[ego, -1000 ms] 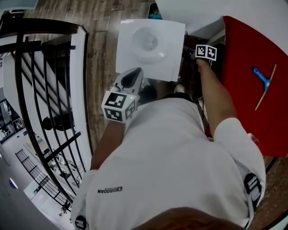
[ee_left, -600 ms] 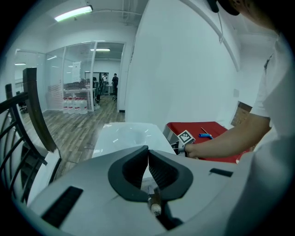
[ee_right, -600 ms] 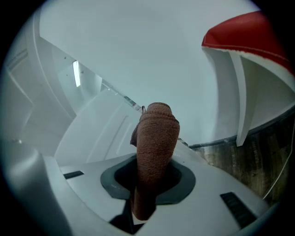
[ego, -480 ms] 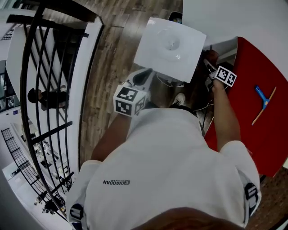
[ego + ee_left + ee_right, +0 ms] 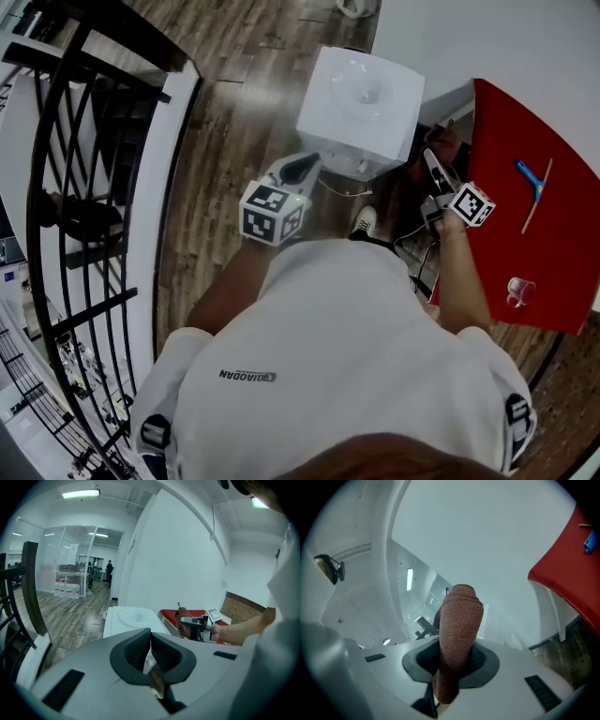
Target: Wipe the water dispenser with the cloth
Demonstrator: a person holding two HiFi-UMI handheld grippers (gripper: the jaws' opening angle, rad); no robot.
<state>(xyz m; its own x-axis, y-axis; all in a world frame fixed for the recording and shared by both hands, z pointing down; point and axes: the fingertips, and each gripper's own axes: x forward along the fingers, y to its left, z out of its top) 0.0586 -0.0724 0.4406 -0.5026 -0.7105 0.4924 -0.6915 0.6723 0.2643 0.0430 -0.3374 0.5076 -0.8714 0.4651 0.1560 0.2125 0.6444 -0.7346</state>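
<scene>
Right gripper [image 5: 457, 654] of mine pinching brown cloth [image 5: 459, 620], which stands upright between jaws. In head view, cloth sits just right of white water dispenser [image 5: 361, 103], upper centre. Right marker cube now lower in frame than half second ago. Left gripper [image 5: 150, 649] pressed together, empty, same spot. Glass [image 5: 518, 291] newly visible on red table [image 5: 553, 234], lower right.

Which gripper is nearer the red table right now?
Right. The right gripper, holding the cloth, sits beside the red table, between it and the water dispenser; the left gripper is on the dispenser's other side, farther off.
</scene>
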